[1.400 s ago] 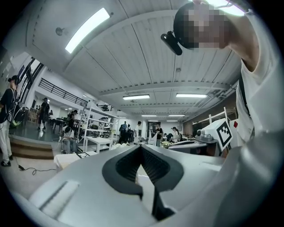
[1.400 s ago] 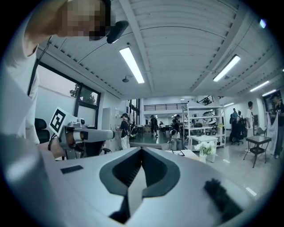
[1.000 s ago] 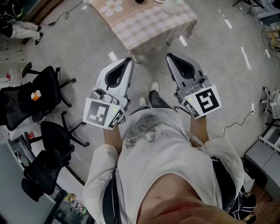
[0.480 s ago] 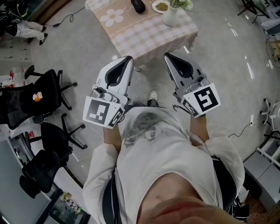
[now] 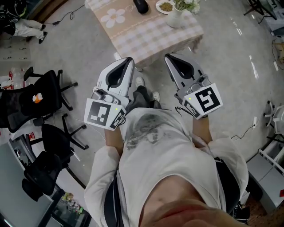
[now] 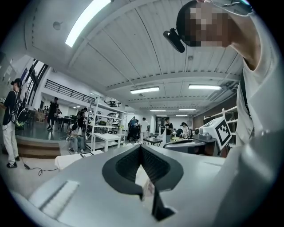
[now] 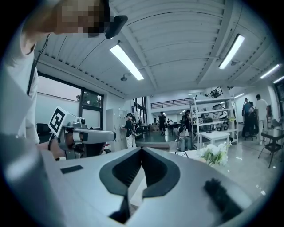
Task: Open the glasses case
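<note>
In the head view, the top edge cut off the far part of the checked table (image 5: 146, 33). It also clipped the dark oval thing (image 5: 140, 5), the plate (image 5: 165, 6) and the flowers (image 5: 186, 4) by the table's right corner (all too small for me to identify). The person's torso (image 5: 168, 150) hid most of their legs.

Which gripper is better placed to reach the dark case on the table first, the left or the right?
Probably the left gripper. Both are shut, empty and short of the table. Only bare table lies between it and the dark case; the vase and plate stand before the right gripper.
</note>
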